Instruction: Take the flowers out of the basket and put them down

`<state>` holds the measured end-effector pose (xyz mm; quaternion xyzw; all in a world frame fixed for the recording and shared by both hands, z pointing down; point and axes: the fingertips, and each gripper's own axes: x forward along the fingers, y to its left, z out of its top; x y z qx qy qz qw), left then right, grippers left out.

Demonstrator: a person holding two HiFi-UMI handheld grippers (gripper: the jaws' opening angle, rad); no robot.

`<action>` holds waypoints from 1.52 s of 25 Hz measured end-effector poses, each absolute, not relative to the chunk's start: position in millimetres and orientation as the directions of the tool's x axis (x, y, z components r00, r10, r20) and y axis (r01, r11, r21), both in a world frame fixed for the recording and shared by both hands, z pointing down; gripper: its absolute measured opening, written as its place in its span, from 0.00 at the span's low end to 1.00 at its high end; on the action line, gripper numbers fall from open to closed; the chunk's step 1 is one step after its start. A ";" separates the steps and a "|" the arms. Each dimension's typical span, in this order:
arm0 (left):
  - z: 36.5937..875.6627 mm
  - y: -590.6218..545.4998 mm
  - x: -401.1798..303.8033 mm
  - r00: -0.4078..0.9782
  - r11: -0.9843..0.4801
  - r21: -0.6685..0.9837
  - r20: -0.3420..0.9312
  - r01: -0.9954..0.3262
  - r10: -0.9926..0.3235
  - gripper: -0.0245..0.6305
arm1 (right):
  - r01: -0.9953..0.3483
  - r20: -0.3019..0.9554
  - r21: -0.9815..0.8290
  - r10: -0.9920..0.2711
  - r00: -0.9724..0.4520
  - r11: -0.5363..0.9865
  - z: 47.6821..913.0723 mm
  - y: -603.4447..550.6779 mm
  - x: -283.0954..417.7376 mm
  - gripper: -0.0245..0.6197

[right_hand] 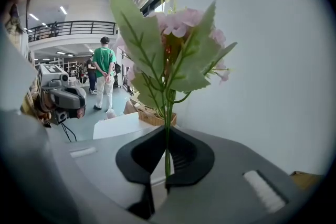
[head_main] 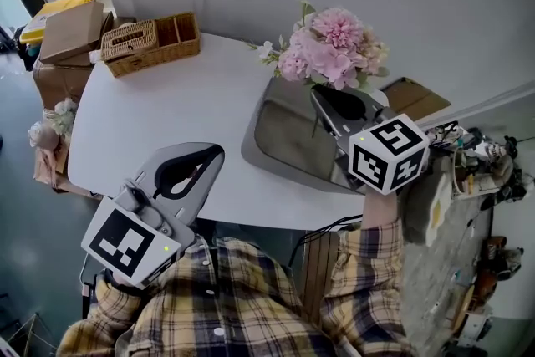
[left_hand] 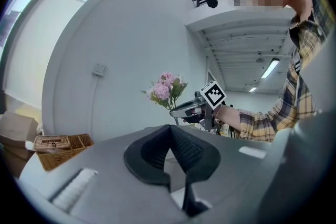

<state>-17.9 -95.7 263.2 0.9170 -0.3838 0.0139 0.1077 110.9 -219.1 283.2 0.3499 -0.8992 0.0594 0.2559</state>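
A bunch of pink flowers [head_main: 330,46] with green leaves is held up above the right side of the white table [head_main: 167,113]. My right gripper [head_main: 318,92] is shut on its thin green stem [right_hand: 167,136], and the blooms [right_hand: 178,23] rise just beyond the jaws. The left gripper view shows the same flowers [left_hand: 167,89] in the air. The wicker basket [head_main: 150,42] stands at the table's far left corner, well away from the flowers. My left gripper [head_main: 201,156] hovers at the table's near edge, shut with nothing between its jaws.
A grey tray [head_main: 284,134] lies on the table under my right gripper. Cardboard boxes [head_main: 71,33] and another pale flower bunch [head_main: 52,125] sit off the table's left end. A white wall runs behind the table. A person in a green shirt [right_hand: 105,73] stands far off.
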 end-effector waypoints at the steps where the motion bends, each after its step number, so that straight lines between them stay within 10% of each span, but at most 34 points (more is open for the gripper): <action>1: 263.2 -97.8 -25.1 0.705 -0.682 0.188 0.108 -0.707 -0.701 0.06 | -0.658 0.495 0.073 -0.600 -0.629 0.750 278.8 -219.1 101.9 0.06; 17: 252.1 -106.3 -97.9 0.672 -0.646 0.199 0.118 -0.737 -0.731 0.06 | -0.527 0.434 0.069 -0.501 -0.748 0.847 230.5 -198.2 -20.9 0.06; 38: 289.2 -109.5 -198.4 0.656 -0.625 0.220 0.114 -0.749 -0.746 0.06 | -0.525 0.699 -0.179 -0.268 -0.663 0.832 446.3 -167.7 -118.9 0.08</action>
